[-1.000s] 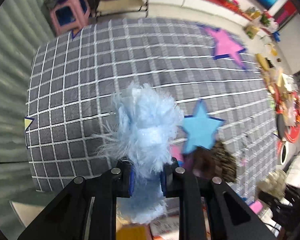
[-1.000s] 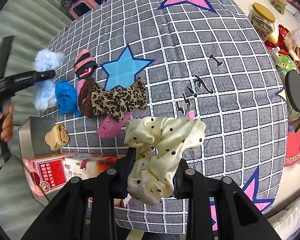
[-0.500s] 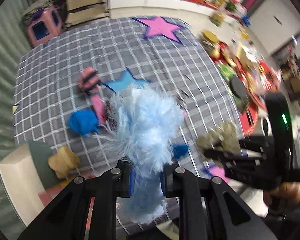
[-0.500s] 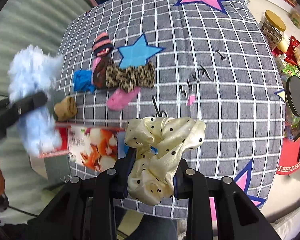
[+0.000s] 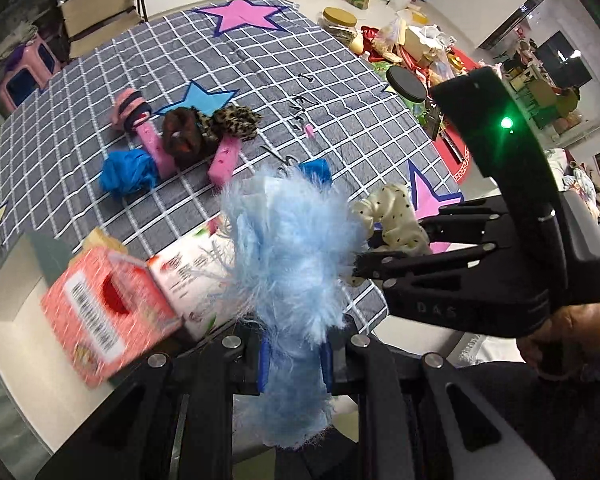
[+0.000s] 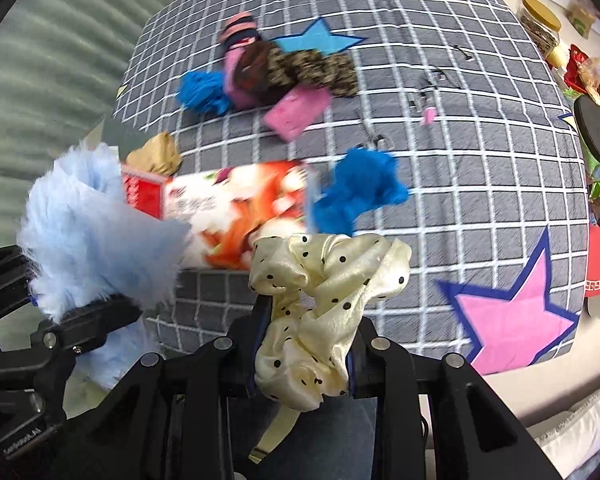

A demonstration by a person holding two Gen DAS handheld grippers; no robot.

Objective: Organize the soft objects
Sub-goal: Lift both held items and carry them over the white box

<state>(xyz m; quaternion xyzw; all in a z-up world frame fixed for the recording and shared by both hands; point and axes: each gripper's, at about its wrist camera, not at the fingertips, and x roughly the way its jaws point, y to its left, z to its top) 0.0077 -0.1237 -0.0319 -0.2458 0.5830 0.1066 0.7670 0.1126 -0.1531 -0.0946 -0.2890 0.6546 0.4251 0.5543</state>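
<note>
My left gripper [image 5: 295, 354] is shut on a fluffy light-blue scrunchie [image 5: 292, 248], held above the table's near edge; the scrunchie also shows in the right wrist view [image 6: 96, 236]. My right gripper [image 6: 302, 346] is shut on a cream polka-dot satin scrunchie [image 6: 324, 280], also seen in the left wrist view [image 5: 394, 216]. On the grey checked cloth [image 6: 480, 112] lie a blue scrunchie [image 6: 356, 192], another blue one [image 6: 202, 90], a leopard-print one [image 6: 320, 68], a dark brown one [image 5: 182, 136], pink pieces [image 6: 296, 110] and a striped pink one [image 6: 240, 30].
A red and white printed box [image 6: 228, 208] lies at the table's near-left edge, with a tan soft item [image 6: 156, 156] beside it. Jars and clutter [image 5: 400, 48] crowd the right side. A pink stool [image 5: 24, 72] stands beyond the far-left corner.
Both grippers have drawn back toward the table's near edge and come close together, each still holding its scrunchie. The printed box now lies just ahead of them.
</note>
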